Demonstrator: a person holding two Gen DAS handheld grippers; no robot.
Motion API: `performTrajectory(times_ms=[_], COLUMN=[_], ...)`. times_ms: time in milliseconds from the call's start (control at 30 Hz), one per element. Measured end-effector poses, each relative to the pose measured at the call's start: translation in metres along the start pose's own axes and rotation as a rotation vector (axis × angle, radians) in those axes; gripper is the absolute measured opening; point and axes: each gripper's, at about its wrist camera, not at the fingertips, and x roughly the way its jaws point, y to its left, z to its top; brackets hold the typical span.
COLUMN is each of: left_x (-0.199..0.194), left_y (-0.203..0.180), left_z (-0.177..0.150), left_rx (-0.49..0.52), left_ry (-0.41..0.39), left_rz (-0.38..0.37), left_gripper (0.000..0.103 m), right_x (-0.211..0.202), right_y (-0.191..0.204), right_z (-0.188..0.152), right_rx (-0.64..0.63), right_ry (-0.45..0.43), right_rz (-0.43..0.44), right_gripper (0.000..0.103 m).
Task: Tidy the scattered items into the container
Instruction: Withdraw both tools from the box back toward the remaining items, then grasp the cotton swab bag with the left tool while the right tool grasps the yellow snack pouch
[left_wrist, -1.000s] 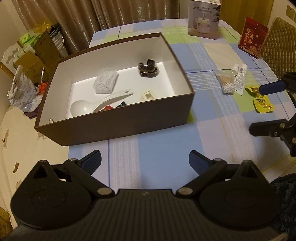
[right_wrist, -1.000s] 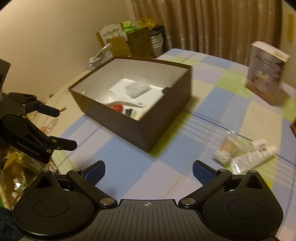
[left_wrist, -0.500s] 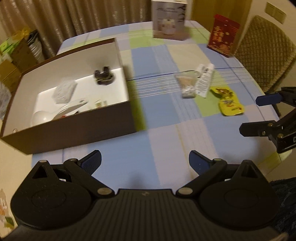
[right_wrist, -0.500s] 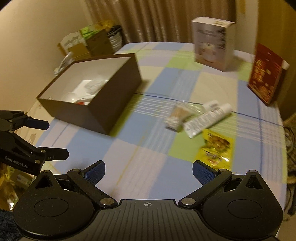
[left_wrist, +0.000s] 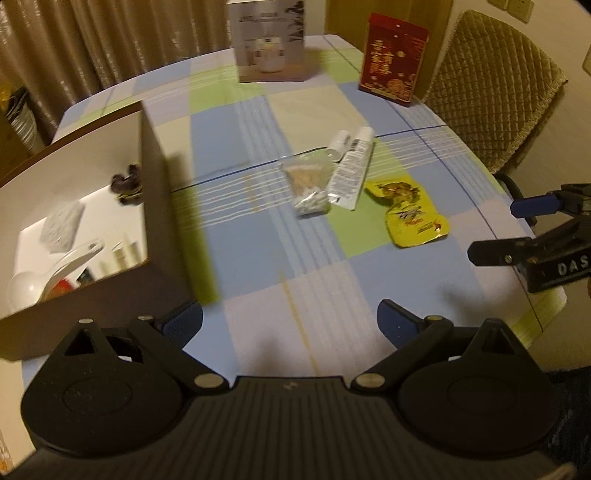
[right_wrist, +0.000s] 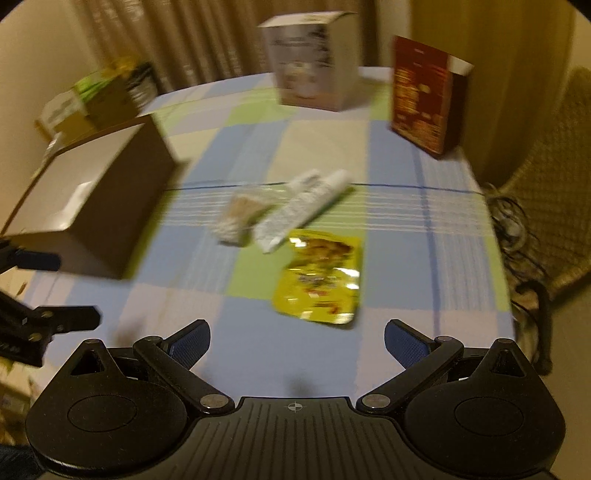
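A brown box with a white inside stands at the left of the table; it also shows in the right wrist view. It holds a white spoon, a clear bag and a dark hair tie. On the checked cloth lie a bag of cotton swabs, a white tube and a yellow packet. In the right wrist view the packet lies just ahead of my right gripper, which is open and empty. My left gripper is open and empty above bare cloth.
A white carton and a red carton stand at the table's far edge. A quilted chair stands at the right. Curtains hang behind. Boxes and bags are stacked beyond the table's left side.
Both grippers have swung to the right, away from the box and toward the swabs, tube and yellow packet. Both stay open and empty.
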Motion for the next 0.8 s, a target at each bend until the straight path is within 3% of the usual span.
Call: performTrajectory(times_ms=[567, 800], left_x=[0.065, 0.092], left_y=[-0.016, -0.017], left_z=[0.058, 0.078], left_rx=[0.045, 0.071], left_ry=[0.022, 0.048], left_rz=[0.0, 0.005], left_gripper=[0.098, 0.092], right_x=[0.048, 0.07], right_y=[-0.043, -0.057], right_z=[0.028, 0.042], right_rx=[0.078, 0.097], right_ry=[0.039, 0.062], right_rz=[-0.026, -0.039], right_gripper=[0.103, 0.103])
